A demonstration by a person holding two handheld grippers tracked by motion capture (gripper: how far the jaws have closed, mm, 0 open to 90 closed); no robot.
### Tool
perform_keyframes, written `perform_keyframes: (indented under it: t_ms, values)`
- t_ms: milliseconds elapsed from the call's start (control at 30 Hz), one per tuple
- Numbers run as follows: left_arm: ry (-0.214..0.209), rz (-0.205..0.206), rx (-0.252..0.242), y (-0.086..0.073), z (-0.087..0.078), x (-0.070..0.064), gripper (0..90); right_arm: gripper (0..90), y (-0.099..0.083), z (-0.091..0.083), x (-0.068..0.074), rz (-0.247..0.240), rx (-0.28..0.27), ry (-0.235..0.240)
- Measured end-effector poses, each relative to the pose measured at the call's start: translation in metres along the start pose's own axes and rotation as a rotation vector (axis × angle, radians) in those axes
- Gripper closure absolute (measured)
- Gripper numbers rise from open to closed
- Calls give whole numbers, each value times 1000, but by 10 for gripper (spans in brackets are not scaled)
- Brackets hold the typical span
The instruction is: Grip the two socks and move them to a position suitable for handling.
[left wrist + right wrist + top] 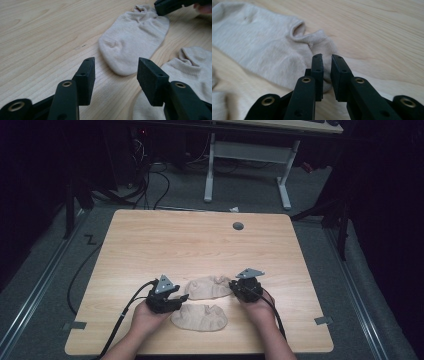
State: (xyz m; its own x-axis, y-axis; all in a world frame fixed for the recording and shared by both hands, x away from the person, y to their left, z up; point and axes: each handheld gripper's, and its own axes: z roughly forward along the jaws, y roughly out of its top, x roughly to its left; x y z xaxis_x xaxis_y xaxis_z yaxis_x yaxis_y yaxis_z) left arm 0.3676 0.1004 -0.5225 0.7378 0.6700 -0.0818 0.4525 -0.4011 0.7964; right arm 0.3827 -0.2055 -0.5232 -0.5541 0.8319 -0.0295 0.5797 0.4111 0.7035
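**Right fingers at the cuff of the far sock, left fingers open before its toe**

Two beige ankle socks lie flat near the person's edge of the bench (150,235); the far sock (209,287) stretches lengthwise between the two grippers, and the near sock (199,318) lies just beside it, closer to the person; the right gripper (326,75) has its fingers drawn nearly together on the far sock's cuff, seemingly pinching a fold of knit, though the contact is partly hidden; the left gripper (116,75) stands with fingers spread wide and empty, just short of the far sock's rounded toe, which lies straight ahead of them; the far sock's long axis thus runs from left fingers to right; the knit is soft, thin and limp, ribbed and puckered at the cuff; the bench is smooth pale wood grain.
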Motion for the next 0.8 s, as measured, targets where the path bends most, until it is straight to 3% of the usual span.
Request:
perform_keyframes:
  t_ms: [100, 200, 333, 600, 800]
  values:
    - [16, -13, -10, 1, -1, 5, 490, 800, 1, 0, 11, -24, 4, 28]
    - [33, -31, -17, 1, 1, 11, 506, 743, 3, -2, 17, -18, -16, 43]
    - [53, -40, 1, 1, 7, 13, 525, 649, 7, -2, 16, 28, -46, 20]
    - [56, -52, 26, 2, 14, 15, 595, 618, 2, 6, 17, 57, -5, 30]
    - [60, -39, 45, 0, 18, 14, 681, 546, -2, 4, 19, 32, -11, 37]
